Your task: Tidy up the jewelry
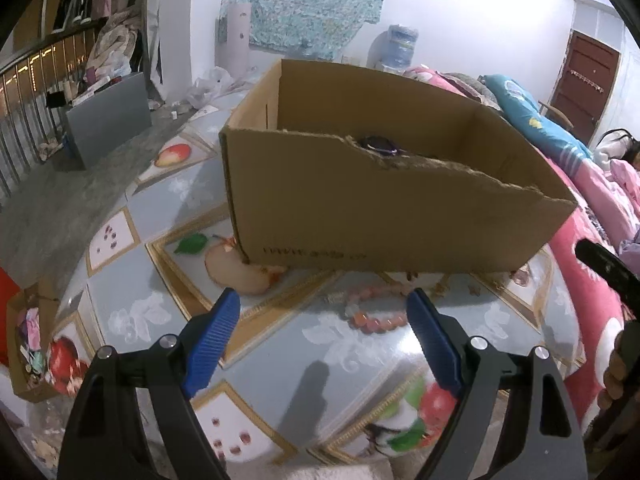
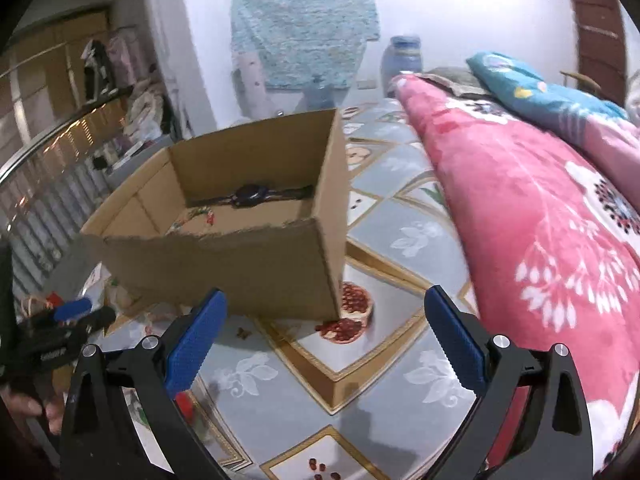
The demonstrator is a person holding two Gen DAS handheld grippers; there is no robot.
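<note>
Room: I see a cluttered bedroom with a white wall, a patterned blue cloth (image 1: 308,0) hung on it and a brown door (image 1: 582,84) at 2 o'clock.
Surface: a fruit-print sheet (image 1: 152,248) in grey-blue diamonds covers the bed; a pink floral blanket (image 2: 540,216) lies along its 3 o'clock side.
Box: an open cardboard box (image 1: 380,216) with a torn near rim stands on the sheet, straight ahead at 12 o'clock.
In the box: a dark wristwatch (image 2: 248,194) lies against the far wall; a small colourful piece sits at its 8 o'clock, too blurred for me to name.
Bracelet: a pink bead bracelet (image 1: 374,312) lies on the sheet just in front of the box.
Left tool (image 1: 324,312): my jaws are spread wide and hold nothing; the bracelet lies ahead between the tips, nearer the right one.
Right tool (image 2: 324,308): jaws wide apart, empty, facing the box's near corner.
</note>
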